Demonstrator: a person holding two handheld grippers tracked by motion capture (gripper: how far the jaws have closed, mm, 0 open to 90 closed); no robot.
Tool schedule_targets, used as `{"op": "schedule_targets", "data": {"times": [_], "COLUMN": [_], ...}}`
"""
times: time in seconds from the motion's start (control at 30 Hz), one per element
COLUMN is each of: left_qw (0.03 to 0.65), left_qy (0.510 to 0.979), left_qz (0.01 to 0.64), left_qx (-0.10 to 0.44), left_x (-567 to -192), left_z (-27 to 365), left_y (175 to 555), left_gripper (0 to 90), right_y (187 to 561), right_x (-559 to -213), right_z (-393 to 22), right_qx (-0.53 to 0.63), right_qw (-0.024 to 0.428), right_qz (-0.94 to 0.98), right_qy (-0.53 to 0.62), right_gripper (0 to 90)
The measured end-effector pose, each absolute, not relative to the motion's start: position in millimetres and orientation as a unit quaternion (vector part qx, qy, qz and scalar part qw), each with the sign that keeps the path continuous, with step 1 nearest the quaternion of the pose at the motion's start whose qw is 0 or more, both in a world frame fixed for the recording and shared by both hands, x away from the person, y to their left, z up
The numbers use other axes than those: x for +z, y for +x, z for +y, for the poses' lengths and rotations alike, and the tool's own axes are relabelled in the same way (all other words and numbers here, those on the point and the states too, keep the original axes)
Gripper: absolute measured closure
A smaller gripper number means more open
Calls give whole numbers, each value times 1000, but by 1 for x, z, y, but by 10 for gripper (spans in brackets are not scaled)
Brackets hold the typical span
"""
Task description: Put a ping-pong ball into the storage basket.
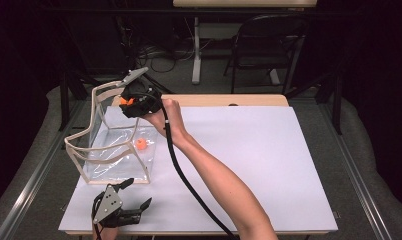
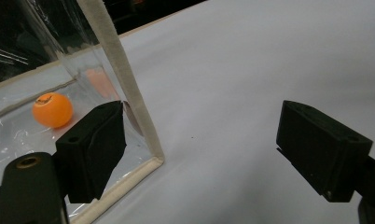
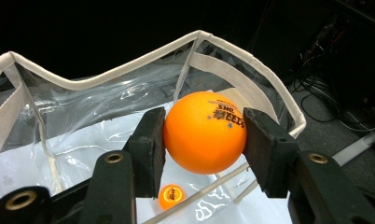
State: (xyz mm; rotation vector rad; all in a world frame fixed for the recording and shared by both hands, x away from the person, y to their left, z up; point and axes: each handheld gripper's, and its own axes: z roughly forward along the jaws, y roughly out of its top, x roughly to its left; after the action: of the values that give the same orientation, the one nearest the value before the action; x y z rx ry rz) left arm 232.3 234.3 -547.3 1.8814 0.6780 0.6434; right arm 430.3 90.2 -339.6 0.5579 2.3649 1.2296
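- Right claw (image 3: 204, 140) clamped on 1 orange ball (image 3: 204, 133), jaws pressed against its 2 sides, black print on the ball turned up toward the riding camera.
- In the high view, right claw (image 1: 134, 103) held up over the far rim of the clear bag (image 1: 96, 137), a bit of orange showing between the jaws.
- Held ball poised above the open mouth of the bag, well clear of the bag's floor.
- A 2nd orange ball (image 1: 140, 145) lying on the bag's bottom, near its right wall; seen again low between the jaws in the right gripper view (image 3: 171, 197) and through the plastic in the left gripper view (image 2: 52, 109).
- Bag standing upright on the white sheet (image 1: 249, 155) that covers the counter (image 1: 224, 100), at the sheet's left part; cream binding along rim and edges, rim wavy, walls see-through.
- Left claw (image 1: 137, 192) low at the near left of the sheet, just in front of the bag's near bottom corner, jaws spread wide with nothing gripped.
- In the left gripper view, left claw (image 2: 199, 154) straddling the bag's bound corner edge (image 2: 125, 93): 1 jaw close against the plastic wall by the edge, the other well apart over bare sheet; whether the near jaw touches the plastic, cannot tell.
- Black cable (image 1: 189, 182) trailing from the right claw along the forearm (image 1: 224, 185) toward the bottom edge.
- Dark folding chair (image 1: 269, 45) beyond the counter.
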Motion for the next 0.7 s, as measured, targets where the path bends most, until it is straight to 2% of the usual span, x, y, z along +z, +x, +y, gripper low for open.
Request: {"op": "schedule_targets", "data": {"times": [0.7], "left_qw": [498], "left_qy": [777], "left_qz": [279], "left_qx": [265], "left_x": [-547], "left_z": [235], "left_y": [232], "left_gripper": [157], "right_y": [435], "right_x": [-348], "right_z": [99], "right_qx": [440], "right_qw": [201], "right_qz": [851], "right_qy": [206], "right_gripper": [506]}}
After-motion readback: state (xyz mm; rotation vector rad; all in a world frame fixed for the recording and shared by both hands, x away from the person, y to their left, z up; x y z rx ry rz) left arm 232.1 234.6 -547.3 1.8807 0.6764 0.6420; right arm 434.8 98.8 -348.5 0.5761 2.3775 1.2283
